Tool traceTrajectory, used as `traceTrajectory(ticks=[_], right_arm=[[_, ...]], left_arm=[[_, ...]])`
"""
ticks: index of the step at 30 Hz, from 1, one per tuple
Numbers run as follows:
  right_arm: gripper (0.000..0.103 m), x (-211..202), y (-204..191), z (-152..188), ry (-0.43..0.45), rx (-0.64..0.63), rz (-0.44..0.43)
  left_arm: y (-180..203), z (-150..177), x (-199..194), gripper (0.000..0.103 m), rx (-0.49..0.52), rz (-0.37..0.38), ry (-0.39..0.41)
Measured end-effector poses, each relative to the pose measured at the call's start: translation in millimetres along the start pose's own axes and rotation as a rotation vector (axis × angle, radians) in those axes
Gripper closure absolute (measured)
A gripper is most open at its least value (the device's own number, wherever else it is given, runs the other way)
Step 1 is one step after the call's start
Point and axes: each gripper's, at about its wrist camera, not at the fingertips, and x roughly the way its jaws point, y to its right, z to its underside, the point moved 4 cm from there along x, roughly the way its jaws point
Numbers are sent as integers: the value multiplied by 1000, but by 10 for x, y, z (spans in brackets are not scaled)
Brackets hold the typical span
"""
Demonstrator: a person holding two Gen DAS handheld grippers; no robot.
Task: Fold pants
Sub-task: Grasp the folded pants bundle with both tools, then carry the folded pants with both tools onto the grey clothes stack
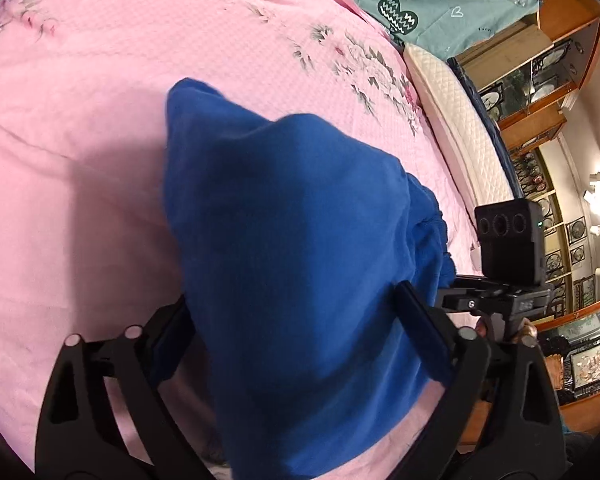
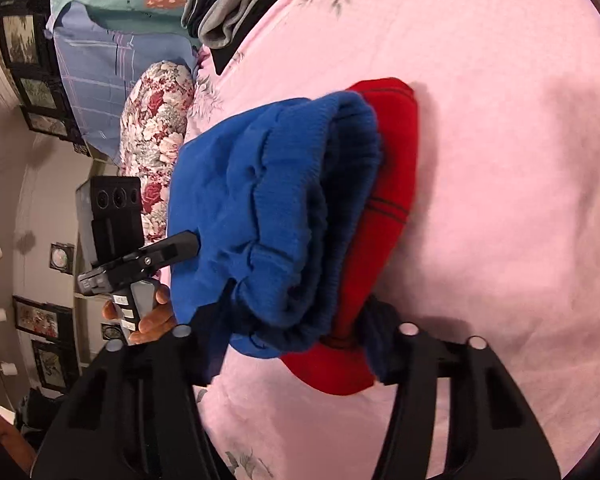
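Mid-frame over the pink bedsheet (image 1: 80,128): one pair of blue pants (image 1: 292,240) bunched, hiding fingertips of left gripper (image 1: 296,320) and right gripper (image 2: 296,320), both clamped on it; one red garment (image 2: 384,184) half covered.

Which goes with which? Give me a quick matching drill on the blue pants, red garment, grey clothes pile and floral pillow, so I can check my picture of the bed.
Things:
1. blue pants
2. red garment
3. grey clothes pile
4. floral pillow

States:
A. heaped at the far end of the pink sheet
B. lying at the bed's edge
C. between both grippers' fingers
D. under the blue fabric

Pairs: 1-C, 2-D, 3-A, 4-B
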Motion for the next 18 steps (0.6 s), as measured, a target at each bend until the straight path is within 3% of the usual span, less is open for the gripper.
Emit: traceTrajectory(ticks=[4,7,8,9,14,18], right_arm=[[52,27,-28,10,19,-20,13],[54,35,-46,19,39,-31,31],[55,30,-82,30,49,-50,44],[56,11,-124,30,65,-72,49],[61,-73,-352,-84,93,-133,50],[62,-203,-745,-452,138,-229,54]], left_arm=[[-2,10,-6,20,5,-6,11],[14,22,10,42,16,-23,18],[30,23,-13,58,22,-15,28],[48,21,-34,62,24,-4,32],[200,-88,-198,68,70,-38,75],[360,-514,-621,68,129,-64,167]])
